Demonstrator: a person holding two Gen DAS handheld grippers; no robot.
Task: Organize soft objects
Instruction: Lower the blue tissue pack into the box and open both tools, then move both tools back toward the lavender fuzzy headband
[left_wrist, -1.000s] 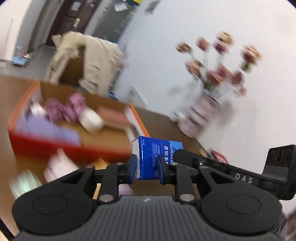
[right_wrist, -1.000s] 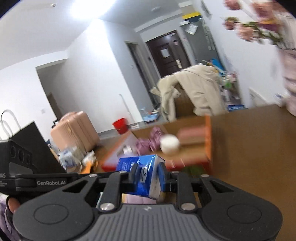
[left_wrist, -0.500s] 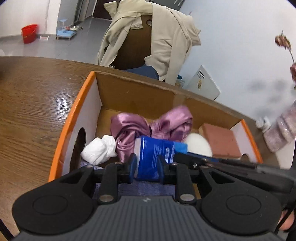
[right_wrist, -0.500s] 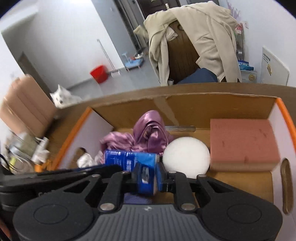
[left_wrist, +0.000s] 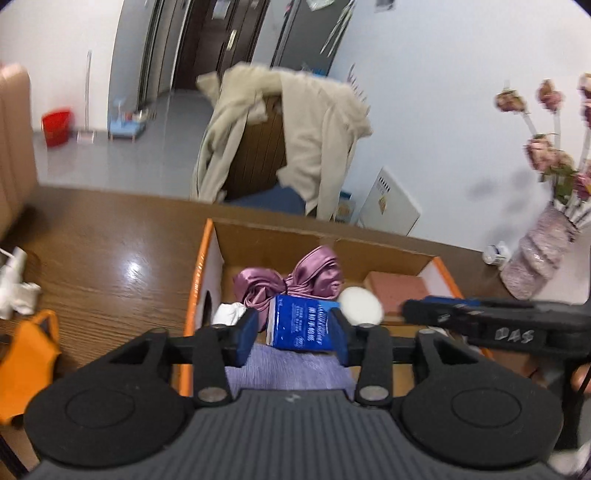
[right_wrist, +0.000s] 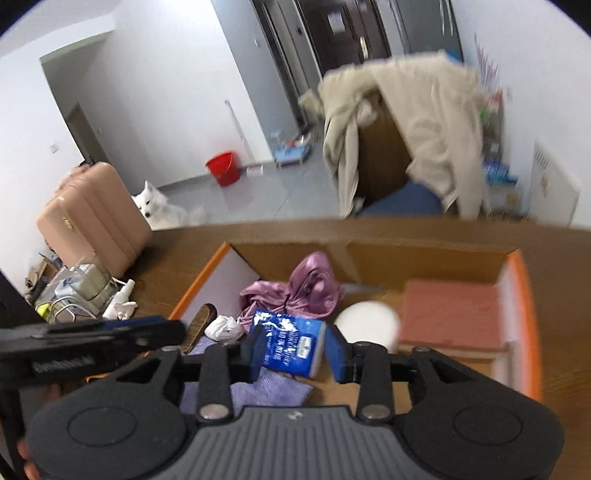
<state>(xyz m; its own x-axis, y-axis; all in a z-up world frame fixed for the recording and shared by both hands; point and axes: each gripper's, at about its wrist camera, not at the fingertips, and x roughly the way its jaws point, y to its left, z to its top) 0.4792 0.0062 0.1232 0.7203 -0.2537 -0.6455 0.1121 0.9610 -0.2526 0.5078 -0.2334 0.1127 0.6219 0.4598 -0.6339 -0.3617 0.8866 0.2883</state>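
Observation:
The blue tissue pack (left_wrist: 303, 322) lies inside the orange-rimmed cardboard box (left_wrist: 199, 273), on a purple cloth (left_wrist: 288, 369). My left gripper (left_wrist: 293, 334) is open, its pads either side of the pack and apart from it. My right gripper (right_wrist: 295, 352) is open too, just in front of the pack (right_wrist: 290, 347). The box (right_wrist: 522, 295) also holds a pink satin cloth (right_wrist: 295, 291), a white ball (right_wrist: 367, 325), a pink sponge block (right_wrist: 450, 314), a white crumpled wad (right_wrist: 223, 328) and a purple cloth (right_wrist: 273, 386).
The box stands on a brown wooden table (left_wrist: 103, 258). An orange object (left_wrist: 26, 362) and white items (left_wrist: 14, 288) lie at the left. A flower vase (left_wrist: 539, 258) stands at the right. A chair with a beige coat (left_wrist: 288, 140) is behind the table.
Both grippers carried the tissue pack over into the box, then opened and let it go. It now rests on the purple cloth, and both grippers have drawn back a little.

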